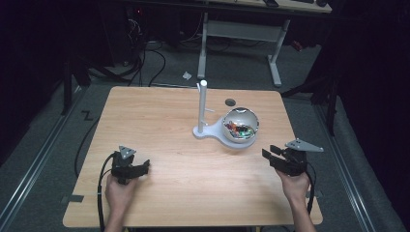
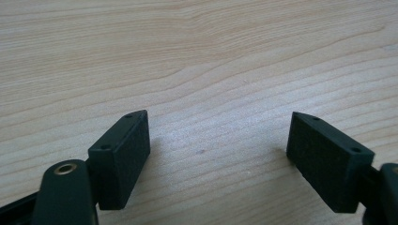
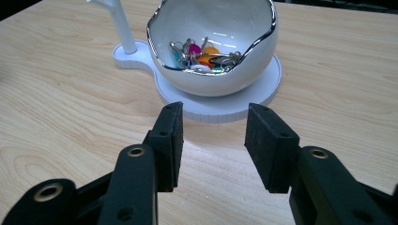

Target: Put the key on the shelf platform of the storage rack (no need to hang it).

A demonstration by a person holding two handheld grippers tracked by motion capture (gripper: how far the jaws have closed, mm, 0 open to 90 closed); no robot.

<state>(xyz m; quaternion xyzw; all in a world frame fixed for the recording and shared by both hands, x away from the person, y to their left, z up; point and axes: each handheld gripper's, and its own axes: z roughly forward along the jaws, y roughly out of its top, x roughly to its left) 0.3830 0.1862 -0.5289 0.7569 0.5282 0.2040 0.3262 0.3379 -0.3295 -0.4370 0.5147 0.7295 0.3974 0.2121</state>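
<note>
Both grippers empty, jaws apart. Right gripper [image 3: 213, 145] open moderately, nothing between pads, aimed at the white glossy egg-shaped ceramic bowl with silver rim [image 3: 220, 70]; left gripper [image 2: 218, 154] open wide over bare wood, near-left of the light wooden table [image 1: 159, 116].

Bowl sits on a white flat plastic base [image 3: 211, 105] w/ a white upright post [image 1: 203, 104] on its left end, approx center-right of table, far from the person. In the bowl: small heap of colourful key tags on metal rings [image 3: 204, 56].

Step in hand, judged: right gripper approaching bowl to pick a tag out; left idle. To do it well: come in over the open cut side of the rim, not through the wall; tilt jaws down into the bowl, narrow the opening so pads fit inside, pinch one ring or tag only, lift slow so tangled rings don't drag others out. Bowl looks loose on base, may tip if rim gets bumped; left gripper could steady the base.

Counts: 1 bowl, 1 base, 1 post w/ at least one short peg, 2 grippers. Tags: several, exact no. can't tell, overlapping.
</note>
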